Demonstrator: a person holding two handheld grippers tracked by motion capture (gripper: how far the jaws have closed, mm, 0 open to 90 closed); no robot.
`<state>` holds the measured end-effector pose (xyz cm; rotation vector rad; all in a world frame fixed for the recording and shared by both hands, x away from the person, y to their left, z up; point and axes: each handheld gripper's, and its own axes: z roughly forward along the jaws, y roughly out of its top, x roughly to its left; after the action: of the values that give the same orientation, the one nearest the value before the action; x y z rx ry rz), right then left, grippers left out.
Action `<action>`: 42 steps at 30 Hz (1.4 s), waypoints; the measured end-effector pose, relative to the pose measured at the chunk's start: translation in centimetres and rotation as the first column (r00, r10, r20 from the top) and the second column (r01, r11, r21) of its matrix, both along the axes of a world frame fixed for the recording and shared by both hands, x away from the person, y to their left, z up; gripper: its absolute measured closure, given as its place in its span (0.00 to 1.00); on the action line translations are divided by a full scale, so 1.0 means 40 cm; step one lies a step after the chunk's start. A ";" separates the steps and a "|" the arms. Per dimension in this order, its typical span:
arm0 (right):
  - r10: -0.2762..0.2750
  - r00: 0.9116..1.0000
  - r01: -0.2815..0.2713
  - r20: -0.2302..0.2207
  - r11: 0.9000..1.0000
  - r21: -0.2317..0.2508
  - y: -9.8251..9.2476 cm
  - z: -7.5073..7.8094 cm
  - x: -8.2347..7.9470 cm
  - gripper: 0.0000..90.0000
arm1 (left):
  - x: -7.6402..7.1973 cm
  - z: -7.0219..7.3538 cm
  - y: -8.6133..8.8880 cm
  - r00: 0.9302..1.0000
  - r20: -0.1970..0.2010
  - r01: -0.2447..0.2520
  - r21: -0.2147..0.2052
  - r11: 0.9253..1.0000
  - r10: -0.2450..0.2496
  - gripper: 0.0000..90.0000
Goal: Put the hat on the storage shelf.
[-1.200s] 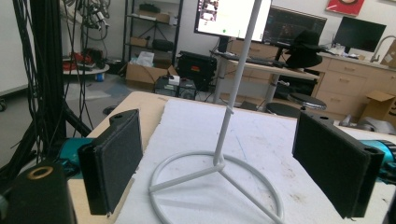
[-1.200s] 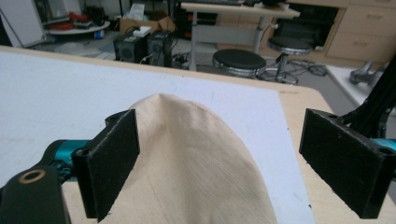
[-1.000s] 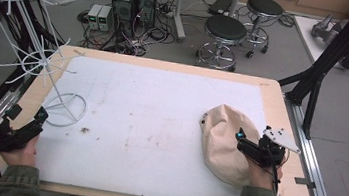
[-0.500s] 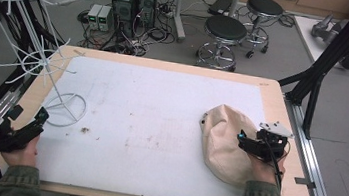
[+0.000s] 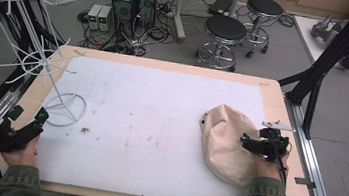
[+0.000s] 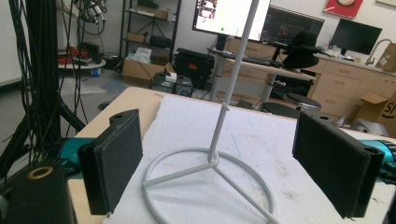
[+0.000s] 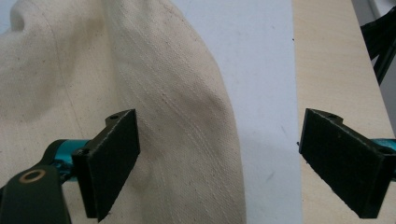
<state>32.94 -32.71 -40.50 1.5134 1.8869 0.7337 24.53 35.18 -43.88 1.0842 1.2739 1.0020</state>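
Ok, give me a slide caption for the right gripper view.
Open right gripper straddling the edge of a cream cap.

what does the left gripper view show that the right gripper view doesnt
The left gripper view has the white wire stand, its ring base between the open jaws of the left hand-held gripper, with monitors and desks behind. The right gripper view has the cream cloth hat, its edge between the open jaws of the right hand-held gripper. Both show the white mat and the wooden table edge.
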 end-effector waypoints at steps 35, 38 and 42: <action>0.057 0.942 -0.023 -0.330 0.994 0.105 0.020 -0.038 0.040 0.45 | 0.001 -0.004 0.002 1.000 -0.012 0.007 -0.024 1.000 -0.007 0.18; 0.048 0.943 -0.024 -0.330 0.997 0.075 0.025 -0.039 0.038 0.57 | 0.001 -0.004 0.003 1.000 -0.010 0.005 -0.026 1.000 -0.005 0.18; 0.038 0.950 -0.024 -0.309 0.999 0.048 0.019 -0.036 0.027 0.75 | 0.001 -0.004 0.003 1.000 -0.010 0.006 -0.028 1.000 -0.006 0.18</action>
<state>34.04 -31.96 -41.94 1.7114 2.1389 0.5793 24.56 35.30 -44.04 1.0718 1.2885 0.9727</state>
